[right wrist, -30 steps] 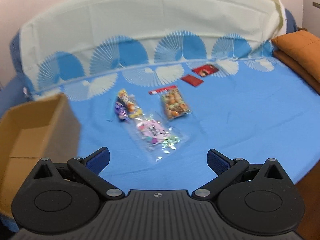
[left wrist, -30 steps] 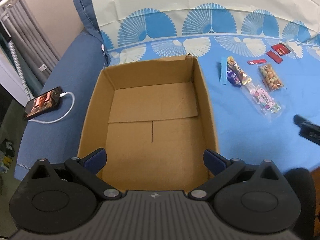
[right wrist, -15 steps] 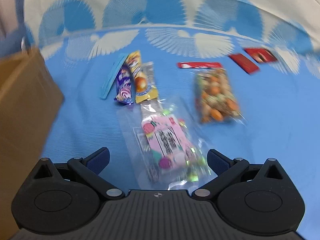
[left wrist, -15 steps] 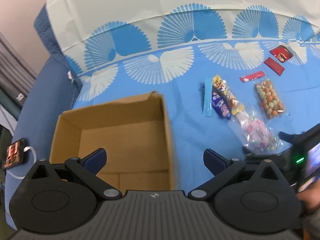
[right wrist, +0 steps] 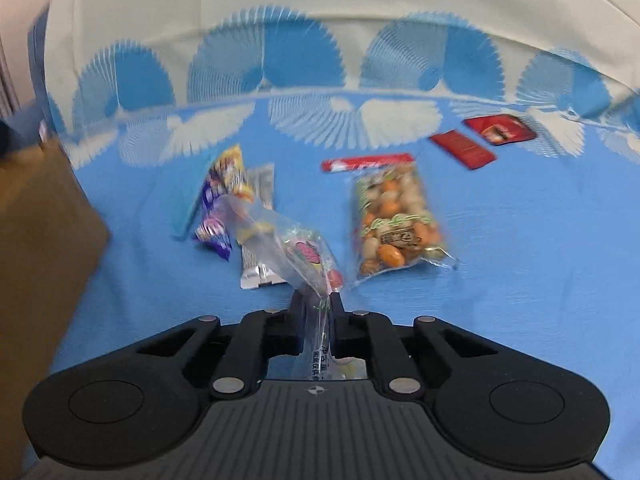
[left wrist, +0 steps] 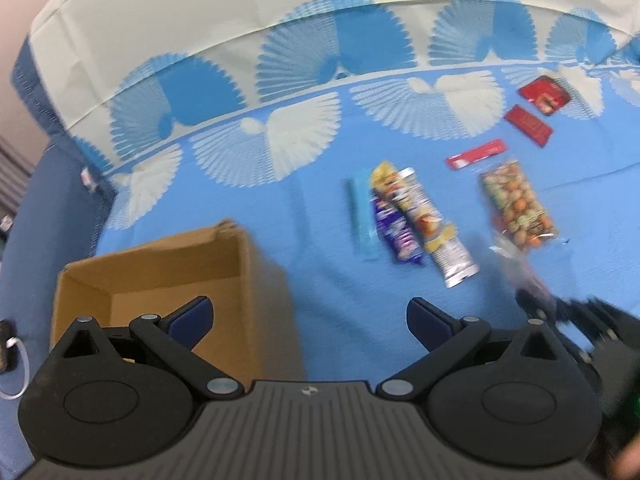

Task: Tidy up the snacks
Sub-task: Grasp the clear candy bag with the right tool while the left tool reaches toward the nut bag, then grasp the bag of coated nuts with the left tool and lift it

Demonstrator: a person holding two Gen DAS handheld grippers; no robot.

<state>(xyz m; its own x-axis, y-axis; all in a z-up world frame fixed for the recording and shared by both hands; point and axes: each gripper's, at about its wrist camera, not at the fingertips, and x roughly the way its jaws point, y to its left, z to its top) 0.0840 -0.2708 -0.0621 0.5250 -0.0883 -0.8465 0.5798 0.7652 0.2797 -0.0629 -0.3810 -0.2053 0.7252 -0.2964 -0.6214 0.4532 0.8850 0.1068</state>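
Observation:
My right gripper [right wrist: 317, 300] is shut on a clear candy bag [right wrist: 298, 254] with a pink label, its front end raised off the blue bedsheet. My left gripper [left wrist: 310, 312] is open and empty, over the right wall of the open cardboard box [left wrist: 160, 272]. On the sheet lie a nut bag [right wrist: 394, 220], a purple packet [right wrist: 212, 220], a silver-and-yellow packet [right wrist: 258, 248], a blue strip [left wrist: 362, 220], a thin red stick [right wrist: 368, 161] and two red packets [right wrist: 462, 148]. The right gripper shows blurred in the left wrist view [left wrist: 532, 300].
The box's side [right wrist: 36, 264] stands at the left of the right wrist view. A white-and-blue fan-patterned cover [left wrist: 320, 40] rises behind the snacks. A dark blue cushion [left wrist: 44, 220] lies left of the box, with a white cable [left wrist: 16, 368] at the edge.
My right gripper has closed on the candy bag and lifted its end. My left gripper has swung right, from over the box interior to its right wall.

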